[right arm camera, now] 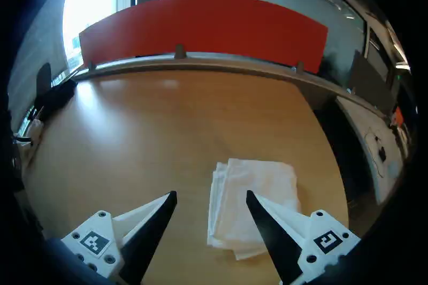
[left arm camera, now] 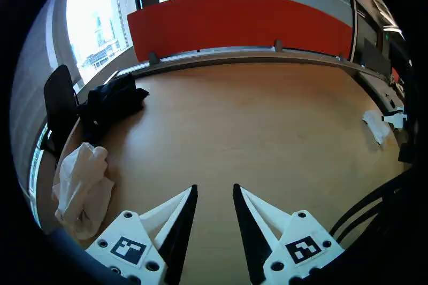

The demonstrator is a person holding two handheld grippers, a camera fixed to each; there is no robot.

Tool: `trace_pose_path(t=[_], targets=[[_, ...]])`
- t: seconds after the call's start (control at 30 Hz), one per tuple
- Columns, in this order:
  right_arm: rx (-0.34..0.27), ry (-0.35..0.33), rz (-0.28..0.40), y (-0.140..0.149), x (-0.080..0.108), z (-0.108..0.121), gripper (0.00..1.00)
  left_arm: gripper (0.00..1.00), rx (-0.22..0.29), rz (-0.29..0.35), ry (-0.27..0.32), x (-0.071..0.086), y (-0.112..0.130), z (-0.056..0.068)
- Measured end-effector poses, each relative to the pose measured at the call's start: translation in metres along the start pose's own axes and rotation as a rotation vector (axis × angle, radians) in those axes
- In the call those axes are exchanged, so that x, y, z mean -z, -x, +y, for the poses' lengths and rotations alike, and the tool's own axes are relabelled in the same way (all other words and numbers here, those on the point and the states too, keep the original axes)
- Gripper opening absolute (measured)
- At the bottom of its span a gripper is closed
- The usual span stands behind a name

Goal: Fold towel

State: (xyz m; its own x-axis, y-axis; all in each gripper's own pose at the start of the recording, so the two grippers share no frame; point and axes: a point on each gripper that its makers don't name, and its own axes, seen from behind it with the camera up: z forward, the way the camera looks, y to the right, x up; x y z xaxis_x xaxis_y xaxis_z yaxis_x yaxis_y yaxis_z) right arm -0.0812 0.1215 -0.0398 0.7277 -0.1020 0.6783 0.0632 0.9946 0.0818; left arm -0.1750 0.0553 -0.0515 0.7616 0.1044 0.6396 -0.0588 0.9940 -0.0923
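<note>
A white towel lies folded in a thick rectangle on the wooden table, its stacked edges facing left. My right gripper hovers open just above its near left part, and the right finger covers the towel's near edge. Nothing is held between these fingers. In the left gripper view, my left gripper stands open over bare wood. A small white cloth lies at the table's far right edge there, far from the left gripper's fingers; it looks like the same towel.
A red partition closes off the table's far side. A black bag and a crumpled white plastic bag lie at the table's left end, beside a dark chair. Black cables run at the lower right.
</note>
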Motion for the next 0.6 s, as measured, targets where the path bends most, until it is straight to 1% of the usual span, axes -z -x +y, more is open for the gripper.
trace_pose_path(t=[0.17, 0.27, 0.47, 0.6], targets=[[-0.037, 0.046, 0.066, -0.013, 0.001, 0.004, 1.00, 0.48, 0.016, 0.022, -0.005, -0.001, -0.007, -0.004], [-0.046, 0.068, 0.106, -0.021, 0.002, 0.006, 1.00, 0.48, 0.025, 0.037, -0.006, -0.002, -0.013, -0.005], [-0.037, 0.096, 0.195, -0.040, 0.008, 0.003, 1.00, 0.48, 0.041, 0.075, -0.018, -0.003, -0.026, -0.010], [-0.028, 0.109, 0.238, -0.051, 0.012, 0.001, 1.00, 0.48, 0.055, 0.105, -0.026, -0.004, -0.036, -0.014]])
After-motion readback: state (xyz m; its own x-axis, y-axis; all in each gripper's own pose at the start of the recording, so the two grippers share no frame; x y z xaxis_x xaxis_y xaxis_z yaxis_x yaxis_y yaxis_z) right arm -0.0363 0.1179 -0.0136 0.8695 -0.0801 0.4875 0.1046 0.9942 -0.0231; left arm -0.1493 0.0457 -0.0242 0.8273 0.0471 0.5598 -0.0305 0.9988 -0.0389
